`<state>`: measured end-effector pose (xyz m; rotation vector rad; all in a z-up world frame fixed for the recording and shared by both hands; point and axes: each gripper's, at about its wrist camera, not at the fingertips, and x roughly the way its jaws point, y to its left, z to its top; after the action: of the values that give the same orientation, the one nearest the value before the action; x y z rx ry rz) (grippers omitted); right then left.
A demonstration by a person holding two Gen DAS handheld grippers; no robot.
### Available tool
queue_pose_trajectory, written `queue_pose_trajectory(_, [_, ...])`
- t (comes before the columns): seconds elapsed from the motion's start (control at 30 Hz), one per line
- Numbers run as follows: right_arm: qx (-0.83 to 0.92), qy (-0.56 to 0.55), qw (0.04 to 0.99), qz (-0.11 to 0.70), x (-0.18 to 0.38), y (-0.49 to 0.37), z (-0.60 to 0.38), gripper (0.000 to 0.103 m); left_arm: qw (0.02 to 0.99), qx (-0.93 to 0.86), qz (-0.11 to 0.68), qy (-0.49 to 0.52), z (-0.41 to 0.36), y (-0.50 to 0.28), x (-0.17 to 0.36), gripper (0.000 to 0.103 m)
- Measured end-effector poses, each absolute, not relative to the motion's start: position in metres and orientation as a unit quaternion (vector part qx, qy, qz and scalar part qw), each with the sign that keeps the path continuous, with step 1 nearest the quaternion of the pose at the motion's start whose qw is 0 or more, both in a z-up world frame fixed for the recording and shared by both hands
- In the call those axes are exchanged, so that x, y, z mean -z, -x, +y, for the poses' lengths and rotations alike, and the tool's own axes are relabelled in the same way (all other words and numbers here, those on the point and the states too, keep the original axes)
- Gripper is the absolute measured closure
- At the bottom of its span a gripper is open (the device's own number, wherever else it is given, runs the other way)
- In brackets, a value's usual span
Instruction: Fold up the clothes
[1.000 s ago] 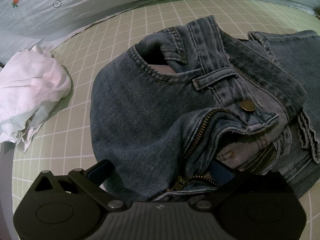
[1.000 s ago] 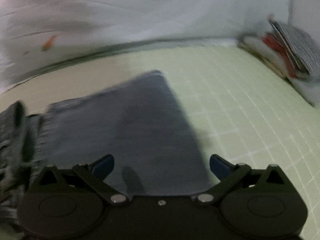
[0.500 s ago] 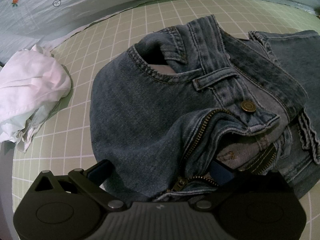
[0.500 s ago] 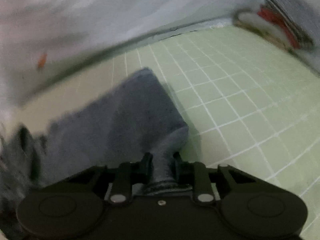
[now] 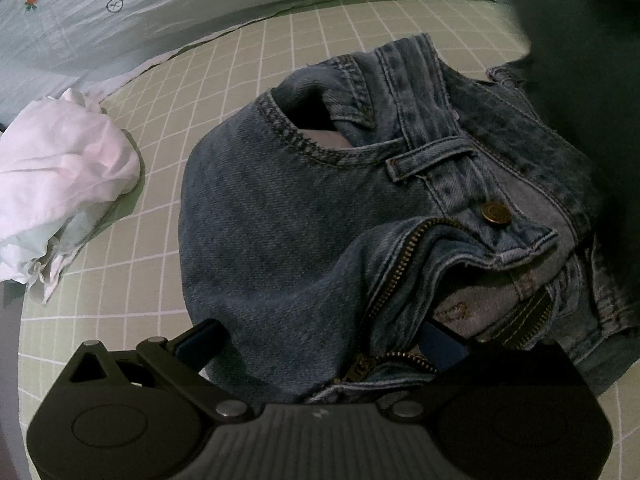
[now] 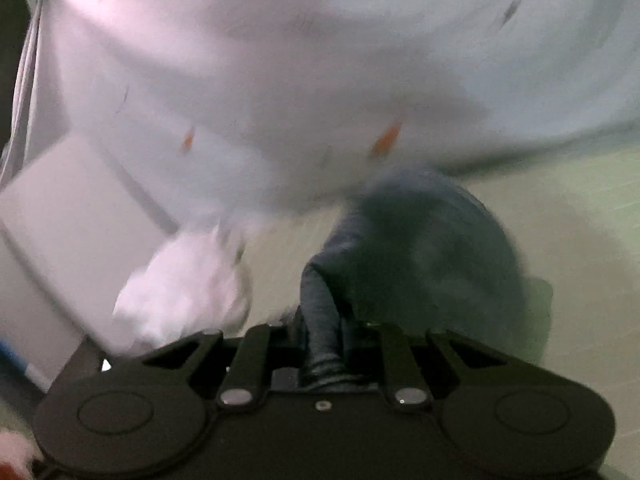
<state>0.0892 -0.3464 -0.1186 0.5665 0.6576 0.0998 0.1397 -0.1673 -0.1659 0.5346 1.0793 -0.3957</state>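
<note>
Blue jeans (image 5: 288, 216) lie bunched on the green grid mat (image 5: 280, 52), waist toward me, with the fly unzipped and a brass button (image 5: 496, 213) showing. My left gripper (image 5: 320, 340) is open, its fingers (image 5: 204, 340) spread wide either side of the denim at the fly. A dark blurred shape (image 5: 584, 52) hangs over the top right of the left wrist view. In the blurred right wrist view, my right gripper (image 6: 320, 332) is shut on a bunched end of a jeans leg (image 6: 320, 312), held up off the mat, with the rest of the denim (image 6: 432, 248) beyond it.
A crumpled white garment (image 5: 64, 168) lies on the mat left of the jeans, and shows as a blur (image 6: 180, 284) in the right wrist view. A pale sheet with carrot prints (image 5: 80, 20) borders the mat at the back. A white flat block (image 6: 68, 216) sits at far left.
My right gripper shut on the jeans leg end, then lifted it and swung it left toward the waist. A dark shape entered the left view's top right. The left gripper held still.
</note>
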Motion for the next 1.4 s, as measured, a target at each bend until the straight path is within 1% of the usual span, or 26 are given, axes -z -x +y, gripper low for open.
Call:
queue_pose_trajectory(0.03, [-0.052,-0.292,0.890,0.348,0.135,-0.097,-0.342,0.079,0.806,0.186,0.504,-0.249,-0.167,-0.140,0.165,0.000])
queue_pose_trajectory(0.07, [-0.049,-0.314,0.872,0.374,0.153,-0.103,-0.341,0.079,0.806,0.186,0.505,-0.248,-0.166,-0.140,0.165,0.000])
queue_pose_trajectory(0.1, [-0.047,-0.333,0.862,0.379,0.164,-0.103,-0.342,0.078,0.806,0.188,0.505,-0.245,-0.165,-0.139,0.164,0.000])
queue_pose_trajectory(0.17, [-0.050,-0.352,0.861,0.363,0.162,-0.096,-0.349,0.072,0.806,0.192,0.509,-0.234,-0.160,-0.139,0.159,0.000])
queue_pose_trajectory(0.2, [-0.049,-0.356,0.862,0.357,0.158,-0.093,-0.353,0.056,0.807,0.194,0.511,-0.222,-0.157,-0.140,0.156,0.000])
queue_pose_trajectory(0.23, [-0.044,-0.359,0.864,0.351,0.153,-0.089,-0.357,0.035,0.808,0.196,0.513,-0.212,-0.153,-0.140,0.154,0.000])
queue_pose_trajectory(0.27, [-0.033,-0.358,0.867,0.344,0.148,-0.083,-0.360,0.026,0.809,0.197,0.515,-0.203,-0.150,-0.140,0.151,0.000])
queue_pose_trajectory(0.3, [-0.016,-0.355,0.872,0.336,0.142,-0.076,-0.363,0.012,0.810,0.199,0.518,-0.191,-0.147,-0.141,0.147,0.000])
queue_pose_trajectory(0.37, [0.022,-0.346,0.879,0.327,0.135,-0.063,-0.370,0.010,0.816,0.195,0.519,-0.164,-0.138,-0.145,0.137,0.000])
queue_pose_trajectory(0.43, [0.066,-0.343,0.882,0.317,0.133,-0.049,-0.379,0.003,0.824,0.188,0.516,-0.138,-0.129,-0.148,0.126,0.000])
queue_pose_trajectory(0.5, [0.113,-0.335,0.881,0.316,0.132,-0.038,-0.389,0.003,0.838,0.185,0.500,-0.120,-0.126,-0.150,0.113,0.000])
queue_pose_trajectory(0.6, [0.186,-0.274,0.875,0.352,0.137,-0.032,-0.393,0.003,0.855,0.186,0.475,-0.096,-0.123,-0.155,0.094,0.000])
queue_pose_trajectory(0.67, [0.208,-0.252,0.873,0.362,0.142,-0.028,-0.394,0.003,0.853,0.206,0.472,-0.081,-0.131,-0.161,0.089,0.000])
queue_pose_trajectory(0.87, [0.210,-0.264,0.869,0.361,0.145,-0.024,-0.396,0.003,0.833,0.263,0.481,-0.079,-0.174,-0.168,0.094,0.000])
queue_pose_trajectory(0.93, [0.212,-0.264,0.868,0.363,0.145,-0.021,-0.397,0.003,0.825,0.275,0.485,-0.089,-0.187,-0.170,0.101,0.002])
queue_pose_trajectory(0.97, [0.213,-0.264,0.868,0.363,0.145,-0.020,-0.398,0.003,0.822,0.280,0.487,-0.094,-0.193,-0.171,0.104,0.005])
queue_pose_trajectory(1.03, [0.215,-0.266,0.866,0.364,0.146,-0.018,-0.399,0.003,0.816,0.284,0.493,-0.100,-0.200,-0.170,0.111,0.018])
queue_pose_trajectory(1.1, [0.217,-0.267,0.865,0.365,0.146,-0.015,-0.400,0.003,0.810,0.288,0.502,-0.096,-0.202,-0.172,0.116,0.046])
queue_pose_trajectory(1.13, [0.218,-0.268,0.864,0.366,0.147,-0.014,-0.401,0.003,0.809,0.290,0.503,-0.091,-0.201,-0.173,0.118,0.053])
queue_pose_trajectory(1.2, [0.219,-0.269,0.863,0.366,0.147,-0.014,-0.401,0.003,0.809,0.296,0.502,-0.080,-0.201,-0.173,0.122,0.077])
queue_pose_trajectory(1.23, [0.219,-0.269,0.863,0.367,0.147,-0.015,-0.401,0.003,0.811,0.300,0.495,-0.083,-0.200,-0.171,0.121,0.084])
queue_pose_trajectory(1.3, [0.216,-0.266,0.864,0.369,0.148,-0.017,-0.400,0.003,0.818,0.307,0.478,-0.091,-0.199,-0.167,0.117,0.093])
queue_pose_trajectory(1.4, [0.211,-0.261,0.865,0.372,0.149,-0.020,-0.396,0.003,0.831,0.318,0.448,-0.089,-0.194,-0.157,0.104,0.096])
